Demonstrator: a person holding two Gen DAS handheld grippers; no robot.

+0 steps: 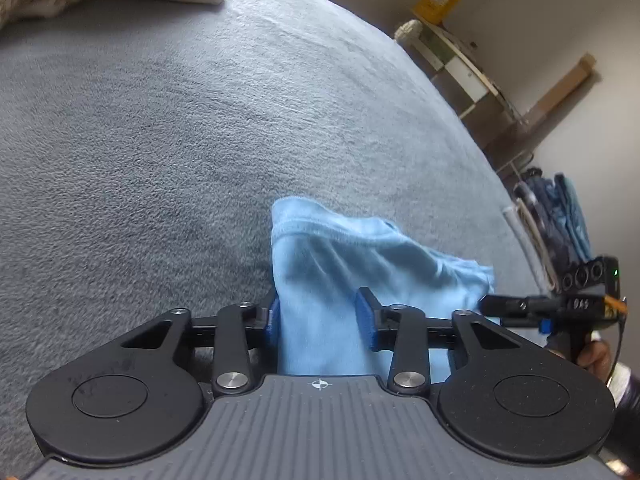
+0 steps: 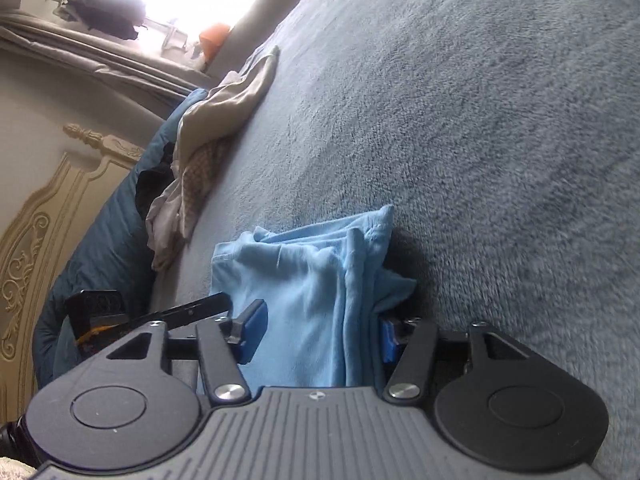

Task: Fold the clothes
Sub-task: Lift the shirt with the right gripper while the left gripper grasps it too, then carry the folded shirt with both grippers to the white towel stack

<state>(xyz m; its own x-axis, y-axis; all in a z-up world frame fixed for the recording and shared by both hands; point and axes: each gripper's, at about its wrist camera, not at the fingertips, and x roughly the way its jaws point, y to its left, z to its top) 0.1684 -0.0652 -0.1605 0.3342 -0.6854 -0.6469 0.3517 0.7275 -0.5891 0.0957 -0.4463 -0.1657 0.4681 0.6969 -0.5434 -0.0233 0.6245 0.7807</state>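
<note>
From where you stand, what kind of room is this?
Probably a bedroom: a grey-blue fleece blanket covers a bed with a carved cream headboard, and unfolded beige clothes lie on it.

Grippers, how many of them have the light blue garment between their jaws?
2. The left gripper and the right gripper each straddle the light blue garment on the grey blanket, jaws apart.

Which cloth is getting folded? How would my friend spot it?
Look at the big grey-blue blanket covering the bed. Right in front of both grippers sits a light blue garment, bunched between their fingers. The other clothes, piled near the headboard, are beige and checked.
</note>
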